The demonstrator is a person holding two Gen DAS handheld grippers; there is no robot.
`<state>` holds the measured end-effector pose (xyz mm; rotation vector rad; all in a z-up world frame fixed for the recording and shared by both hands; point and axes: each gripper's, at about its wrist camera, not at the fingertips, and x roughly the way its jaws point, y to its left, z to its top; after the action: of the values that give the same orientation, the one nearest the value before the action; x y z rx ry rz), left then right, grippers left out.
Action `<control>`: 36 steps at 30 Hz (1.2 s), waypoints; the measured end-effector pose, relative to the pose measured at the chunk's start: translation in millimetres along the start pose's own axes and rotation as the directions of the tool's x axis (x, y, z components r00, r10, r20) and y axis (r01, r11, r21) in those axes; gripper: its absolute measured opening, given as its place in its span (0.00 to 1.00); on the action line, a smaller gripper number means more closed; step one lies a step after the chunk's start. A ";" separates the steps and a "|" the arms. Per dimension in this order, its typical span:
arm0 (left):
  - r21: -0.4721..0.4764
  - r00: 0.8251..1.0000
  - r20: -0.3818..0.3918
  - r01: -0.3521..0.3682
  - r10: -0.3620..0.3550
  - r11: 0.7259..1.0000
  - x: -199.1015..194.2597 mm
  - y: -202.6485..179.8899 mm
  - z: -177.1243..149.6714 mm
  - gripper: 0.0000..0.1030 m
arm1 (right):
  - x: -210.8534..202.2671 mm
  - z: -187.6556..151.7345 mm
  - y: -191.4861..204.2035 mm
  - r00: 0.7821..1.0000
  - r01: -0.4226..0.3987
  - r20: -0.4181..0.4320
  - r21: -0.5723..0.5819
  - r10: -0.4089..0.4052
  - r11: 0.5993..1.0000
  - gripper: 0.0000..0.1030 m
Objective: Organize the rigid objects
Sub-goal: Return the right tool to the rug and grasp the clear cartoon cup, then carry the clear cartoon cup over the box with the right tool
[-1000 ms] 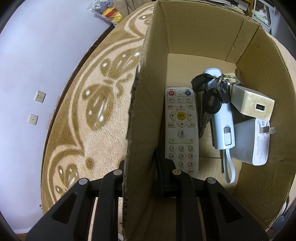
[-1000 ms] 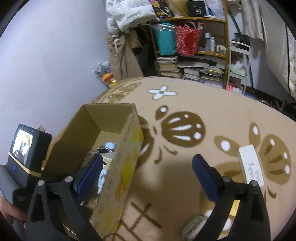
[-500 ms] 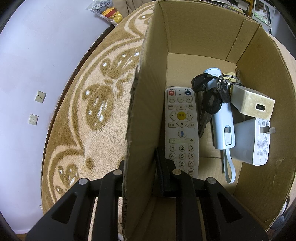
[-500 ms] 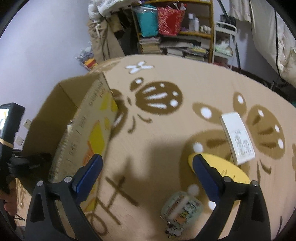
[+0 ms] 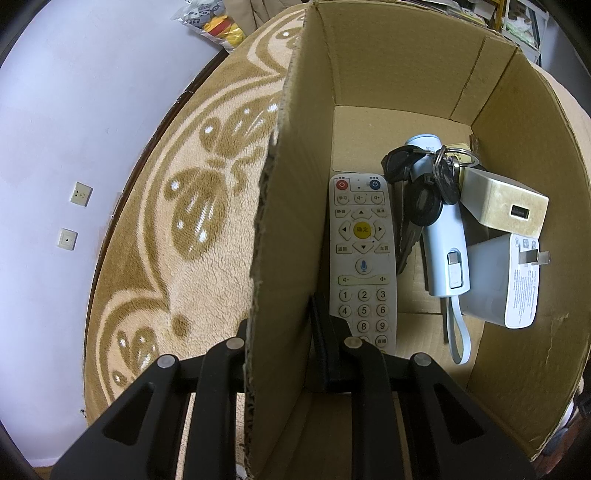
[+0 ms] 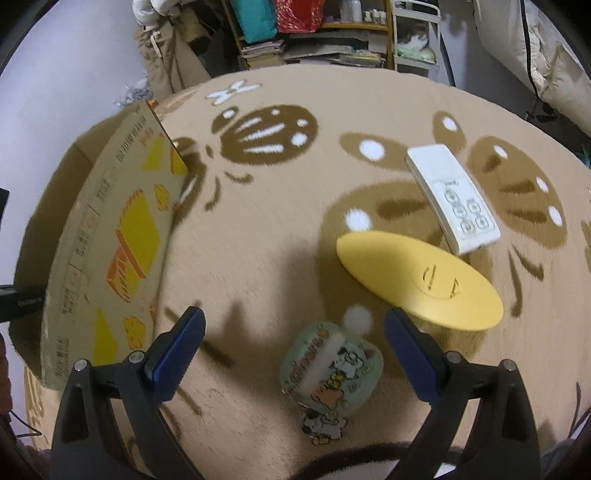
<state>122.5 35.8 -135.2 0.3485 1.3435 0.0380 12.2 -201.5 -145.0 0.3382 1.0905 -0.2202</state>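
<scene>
Low centre of the right wrist view, the right gripper (image 6: 293,332), jaws spread, has come over a cartoon tin (image 6: 330,373); left gripper (image 5: 284,332) stays clamped on the cardboard box (image 5: 280,229) wall.

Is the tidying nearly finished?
Partly. In the box: remote, keys, two chargers. The left claw pinches the box wall; the open right claw hovers over the cartoon tin. The yellow lid and white remote wait.

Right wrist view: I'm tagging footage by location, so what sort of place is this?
Probably a lived-in home room: a patterned plush rug, cluttered shelves of books and bags, and bedding at the right edge.
</scene>
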 end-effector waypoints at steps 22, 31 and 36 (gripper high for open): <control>0.004 1.000 -0.001 -0.007 0.007 1.000 -2.2 -1.9 0.0 0.19 | 15.1 -13.4 -5.4 0.994 0.081 -0.079 0.030 -0.078 0.996 0.64; 0.006 1.000 -0.001 -0.008 0.008 1.000 -3.0 -2.4 -0.5 0.19 | 3.8 -6.3 11.3 1.000 0.023 0.009 -0.011 -0.023 1.000 0.64; 0.007 1.000 -0.001 -0.008 0.008 1.000 -3.2 -3.1 -0.5 0.19 | -0.1 -0.9 22.9 0.999 0.005 0.043 -0.044 -0.003 0.999 0.64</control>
<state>120.7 32.2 -133.1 0.3601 1.3435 0.0402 19.1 -179.9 -141.6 0.2902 1.0528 -0.2055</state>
